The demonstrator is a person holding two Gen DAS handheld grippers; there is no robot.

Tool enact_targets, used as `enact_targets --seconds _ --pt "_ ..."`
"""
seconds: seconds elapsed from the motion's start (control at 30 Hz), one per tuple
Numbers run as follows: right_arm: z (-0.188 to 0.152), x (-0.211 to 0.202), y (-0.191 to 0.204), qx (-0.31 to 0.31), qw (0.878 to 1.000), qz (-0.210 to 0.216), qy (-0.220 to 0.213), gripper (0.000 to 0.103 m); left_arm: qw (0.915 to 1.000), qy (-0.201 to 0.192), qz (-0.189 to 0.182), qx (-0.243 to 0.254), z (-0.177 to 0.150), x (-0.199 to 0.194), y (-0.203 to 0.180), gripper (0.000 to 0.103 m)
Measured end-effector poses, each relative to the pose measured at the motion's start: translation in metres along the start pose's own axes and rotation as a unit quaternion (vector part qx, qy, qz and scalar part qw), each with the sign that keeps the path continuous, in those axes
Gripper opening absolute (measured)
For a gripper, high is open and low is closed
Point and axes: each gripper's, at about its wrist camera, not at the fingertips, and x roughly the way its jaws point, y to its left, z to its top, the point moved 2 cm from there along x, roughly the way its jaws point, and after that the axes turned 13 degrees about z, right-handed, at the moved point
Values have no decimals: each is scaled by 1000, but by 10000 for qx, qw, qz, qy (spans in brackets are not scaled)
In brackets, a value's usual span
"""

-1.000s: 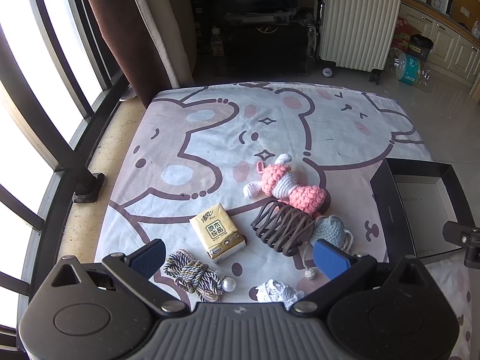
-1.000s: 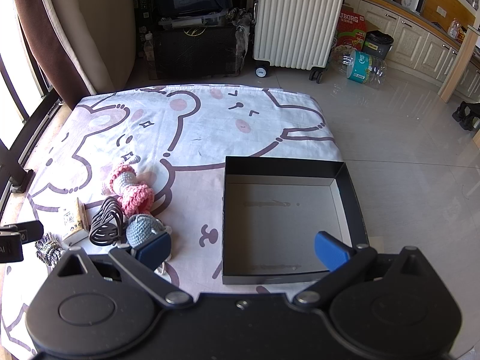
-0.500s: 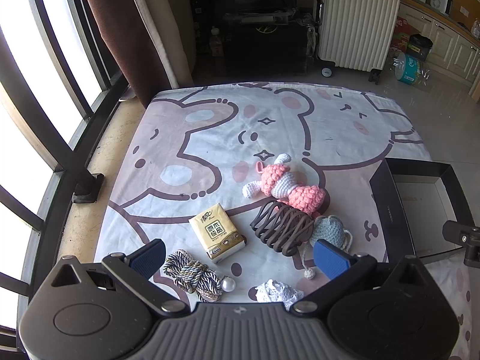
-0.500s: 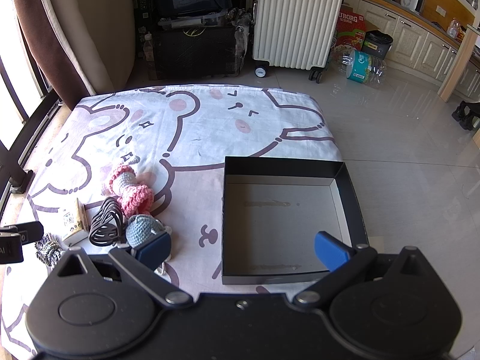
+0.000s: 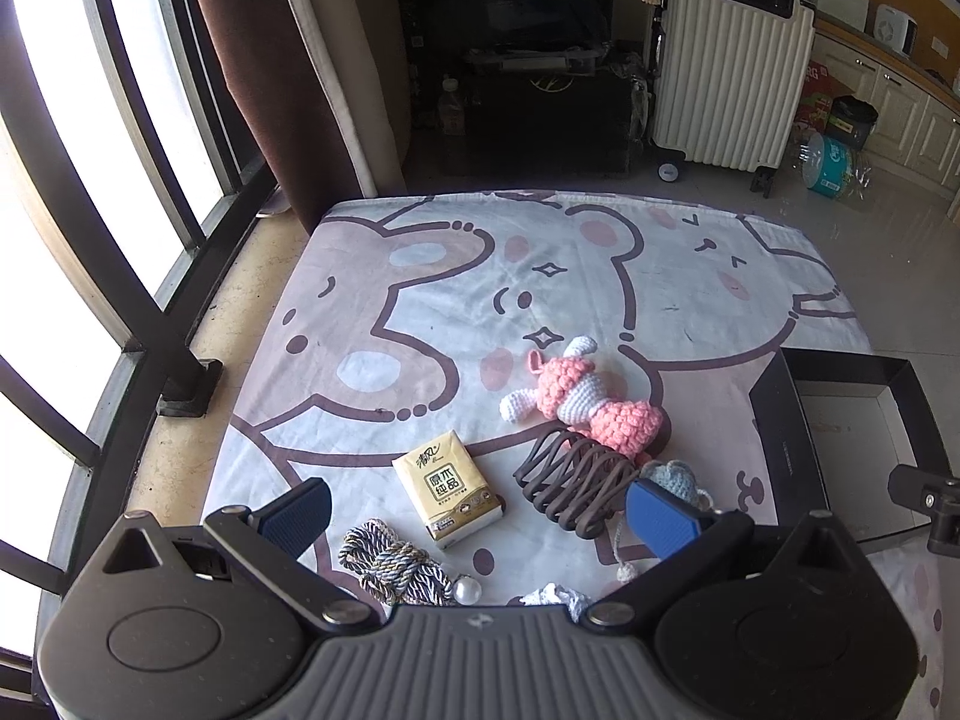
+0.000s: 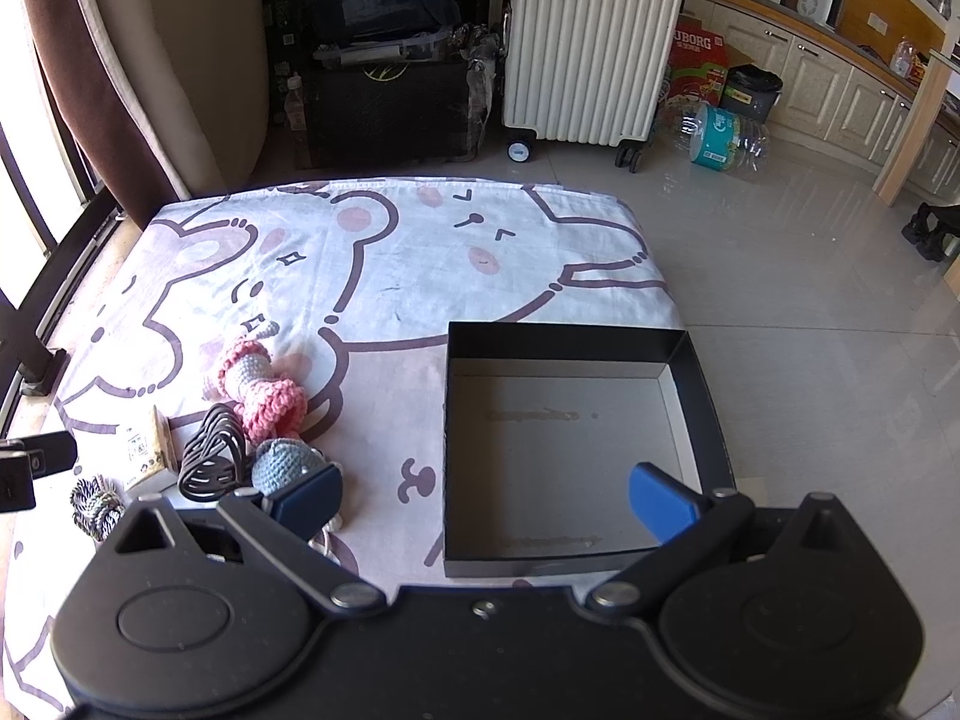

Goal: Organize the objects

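Note:
Loose objects lie on a cartoon-print blanket (image 5: 456,276): a pink crochet doll (image 5: 585,399), a brown hair claw (image 5: 573,483), a yellow tissue pack (image 5: 447,487), a coiled rope (image 5: 393,561), a grey-blue crochet toy (image 5: 675,477) and a small white crumpled item (image 5: 555,595). My left gripper (image 5: 480,519) is open and empty above the tissue pack and rope. An empty black box (image 6: 570,438) sits on the blanket's right. My right gripper (image 6: 483,495) is open and empty over the box's near left edge. The doll (image 6: 261,381), claw (image 6: 213,459) and grey-blue toy (image 6: 282,465) also show there.
A white suitcase (image 6: 591,42) and dark bags (image 6: 384,60) stand beyond the blanket. Window bars (image 5: 114,228) and a brown curtain (image 5: 258,60) are on the left. Tiled floor (image 6: 810,276) lies right of the blanket, with kitchen cabinets (image 6: 840,72) behind.

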Motion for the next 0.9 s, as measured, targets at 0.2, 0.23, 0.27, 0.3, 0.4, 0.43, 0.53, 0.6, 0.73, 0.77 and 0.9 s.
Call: enact_targets --seconds 0.2,0.23,0.27,0.3,0.4,0.43,0.53,0.6,0.73,0.77,0.9 --pt "0 9 4 -72 9999 117 -27 103 9998 -54 -15 -187 2 5 14 103" --pt "0 11 5 -80 9999 142 -30 103 9997 -40 2 -236 2 7 17 103" --pt "0 12 7 -86 9998 168 -27 103 9996 -21 26 -273 2 9 20 103" --pt "0 14 8 -91 9998 194 -24 103 9995 -1 61 -312 2 12 24 103" --pt "1 18 12 -113 9995 288 -27 103 9990 33 160 -404 2 19 35 103" --pt "2 20 13 -119 9994 319 -27 103 9988 42 186 -442 2 21 39 103" --pt "3 24 19 -146 9991 404 -43 103 9981 75 242 -566 1 27 50 103" --pt "4 26 24 -189 9987 471 -69 103 9976 96 278 -632 0 31 57 103" --pt "5 32 37 -360 9974 611 -106 103 9968 140 352 -697 -2 39 68 103" --pt "5 34 40 -418 9970 640 -112 103 9967 156 355 -716 -3 42 71 103" --pt "4 41 54 -644 9949 764 -111 103 9960 242 377 -777 -6 51 79 103"
